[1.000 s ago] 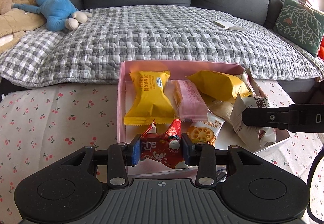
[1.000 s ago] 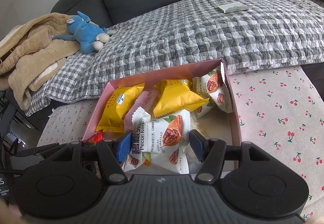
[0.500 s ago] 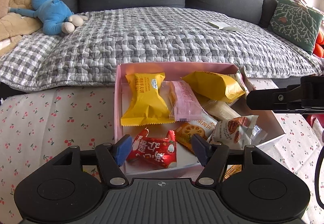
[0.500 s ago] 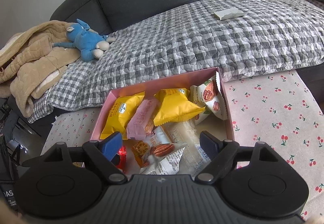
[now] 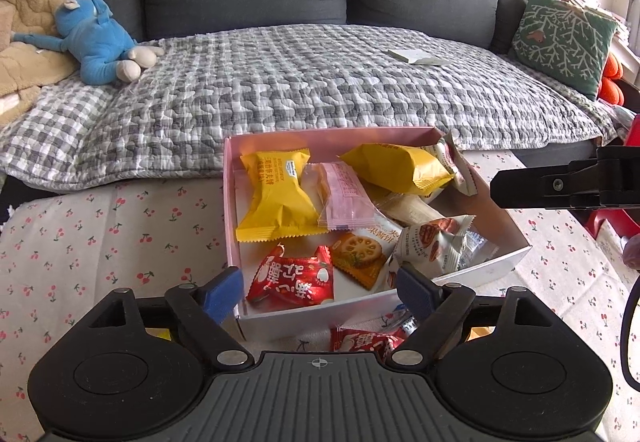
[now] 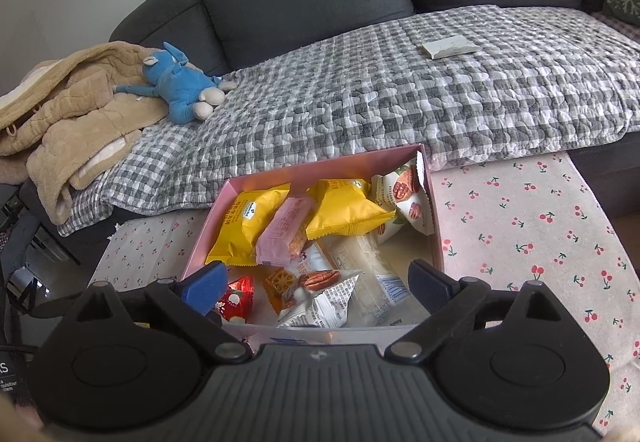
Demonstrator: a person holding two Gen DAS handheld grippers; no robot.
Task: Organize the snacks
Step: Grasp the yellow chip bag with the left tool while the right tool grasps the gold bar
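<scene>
A pink box on the cherry-print table holds several snack packets. A red packet lies at its near left, a white pecan packet at its near right. Yellow packets and a pink wafer packet lie further back. My left gripper is open and empty, above the box's near wall. My right gripper is open and empty over the box's near edge. Another red packet lies on the table outside the box, under the left gripper.
A grey sofa with a checked quilt runs behind the table. A blue plush toy, a beige blanket, a green cushion and a small white box lie on it. The right gripper's arm crosses the left wrist view.
My left gripper opened and let the red packet drop into the box, then drew back. My right gripper released the white pecan packet into the box and pulled back too.
</scene>
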